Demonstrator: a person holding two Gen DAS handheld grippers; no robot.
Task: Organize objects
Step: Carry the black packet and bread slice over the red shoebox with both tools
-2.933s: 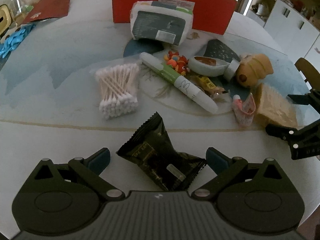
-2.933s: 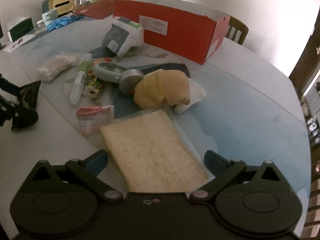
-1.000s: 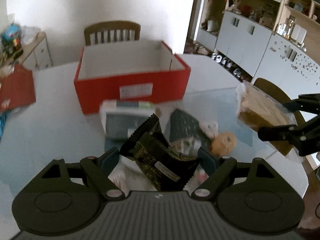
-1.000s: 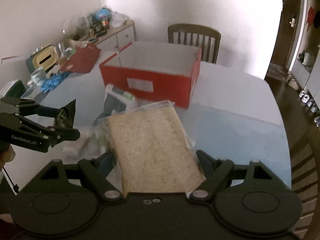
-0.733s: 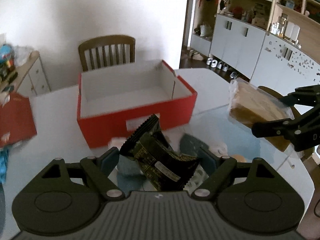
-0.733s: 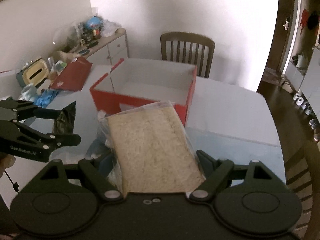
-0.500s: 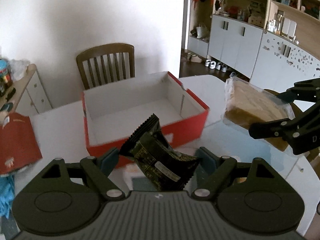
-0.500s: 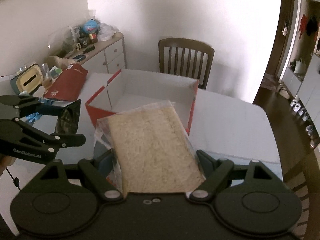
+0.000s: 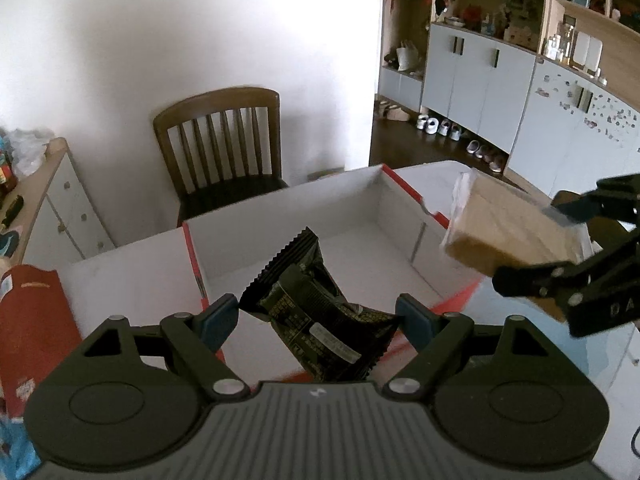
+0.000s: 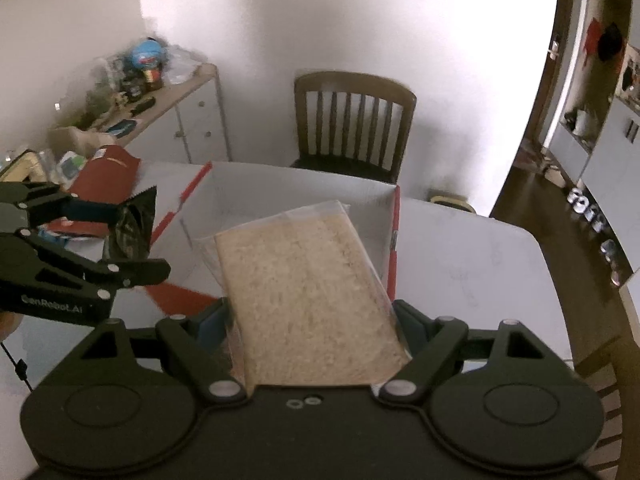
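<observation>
The black packet [image 9: 320, 316] sits between the blue pads of the left gripper [image 9: 318, 314], which grips it across its width with the jaws spread wide. The packet is crumpled, its serrated top edge pointing up and away, and it hangs in the air above the near wall of the box [image 9: 304, 216]. In the right wrist view the same packet [image 10: 132, 224] shows at the left, pinched in the left gripper [image 10: 116, 240] over the box's left flap.

The bread [image 10: 308, 300], a pale slab sealed in a clear bag, is clamped by the right gripper [image 10: 310, 320], whose jaws are also wide apart and press on the bag's two long sides. It tilts forward over the near right corner of the box [image 10: 280, 188]. From the left wrist it appears as a tan block [image 9: 508, 232] held by the right gripper [image 9: 552, 240] above the box's right wall.

The box is red outside, white inside, open at the top, with nothing visible on its floor. It stands on a white table [image 10: 460, 248]. A wooden chair [image 9: 224, 148] stands behind the box against a white wall. A red folder [image 9: 32, 320] lies on the table to the left. White cabinets [image 9: 520, 92] line the room at the right.
</observation>
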